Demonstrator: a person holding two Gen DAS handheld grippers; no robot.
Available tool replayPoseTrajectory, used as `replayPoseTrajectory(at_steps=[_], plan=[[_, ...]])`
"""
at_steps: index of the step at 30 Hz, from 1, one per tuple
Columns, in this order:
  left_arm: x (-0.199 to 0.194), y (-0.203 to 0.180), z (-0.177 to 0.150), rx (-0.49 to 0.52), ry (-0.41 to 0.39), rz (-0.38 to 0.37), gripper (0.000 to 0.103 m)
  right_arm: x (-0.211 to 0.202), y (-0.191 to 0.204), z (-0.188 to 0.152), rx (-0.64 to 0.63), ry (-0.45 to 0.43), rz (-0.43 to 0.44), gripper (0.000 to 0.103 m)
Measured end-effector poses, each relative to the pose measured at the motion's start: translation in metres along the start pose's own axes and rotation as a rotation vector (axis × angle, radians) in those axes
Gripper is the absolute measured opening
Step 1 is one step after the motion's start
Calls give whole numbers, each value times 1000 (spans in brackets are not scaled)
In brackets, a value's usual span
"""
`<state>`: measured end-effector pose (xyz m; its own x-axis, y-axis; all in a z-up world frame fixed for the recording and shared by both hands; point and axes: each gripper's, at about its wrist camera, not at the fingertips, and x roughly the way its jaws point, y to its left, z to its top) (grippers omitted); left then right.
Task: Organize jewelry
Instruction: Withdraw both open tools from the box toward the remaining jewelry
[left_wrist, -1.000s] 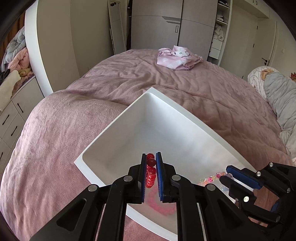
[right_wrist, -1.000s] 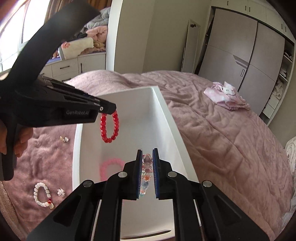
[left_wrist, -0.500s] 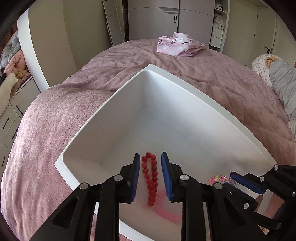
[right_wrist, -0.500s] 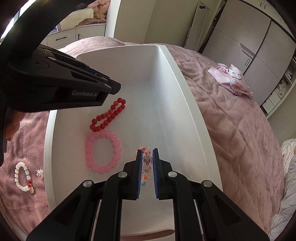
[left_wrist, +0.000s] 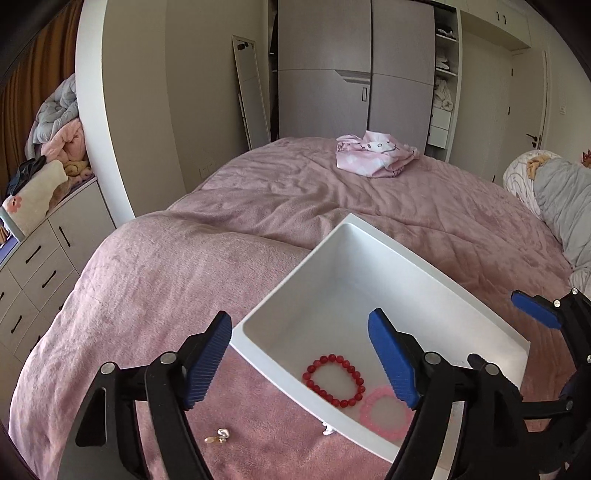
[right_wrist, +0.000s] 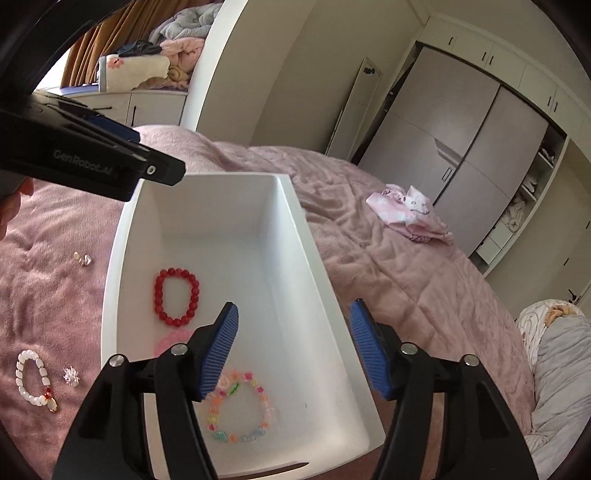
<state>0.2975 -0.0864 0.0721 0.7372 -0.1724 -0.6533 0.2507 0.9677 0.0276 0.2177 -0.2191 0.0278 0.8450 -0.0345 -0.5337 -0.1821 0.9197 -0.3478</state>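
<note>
Both grippers hang wide open and empty above the white tray (right_wrist: 317, 266): the right gripper (right_wrist: 295, 349) over the multicoloured bracelet (right_wrist: 240, 410) at the tray's near end, the left gripper (left_wrist: 297, 363) over its near corner, likely freed for the next pick. The red bracelet (right_wrist: 176, 297) and pink bracelet (left_wrist: 386, 411) lie inside, nearly touching. A white bracelet (right_wrist: 33, 380) and small earrings (right_wrist: 82, 258) wait on the pink bed (right_wrist: 406, 280) beside the tray's left wall. Farther off: folded pink cloth (right_wrist: 410, 214), grey wardrobe (right_wrist: 472, 147).
</note>
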Motion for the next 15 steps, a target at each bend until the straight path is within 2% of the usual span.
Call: replayPoseTrajectory(at_steps=[4, 6, 8, 10, 13, 15], plan=[[-29, 23, -8, -4, -36, 54, 92, -22, 15, 4, -45, -100, -33, 81], [-40, 35, -15, -3, -40, 93, 94, -29, 26, 4, -74, -121, -35, 87], [-48, 47, -25, -9, -36, 124, 94, -34, 36, 5, -90, -133, -26, 87], [-54, 60, -37, -20, -29, 138, 94, -38, 44, 5, -70, -140, 5, 87], [-57, 78, -57, -43, -32, 161, 96, -47, 54, 6, 41, -148, 119, 87], [-55, 91, -68, -63, -38, 157, 96, -53, 67, 5, 89, -159, 167, 87]])
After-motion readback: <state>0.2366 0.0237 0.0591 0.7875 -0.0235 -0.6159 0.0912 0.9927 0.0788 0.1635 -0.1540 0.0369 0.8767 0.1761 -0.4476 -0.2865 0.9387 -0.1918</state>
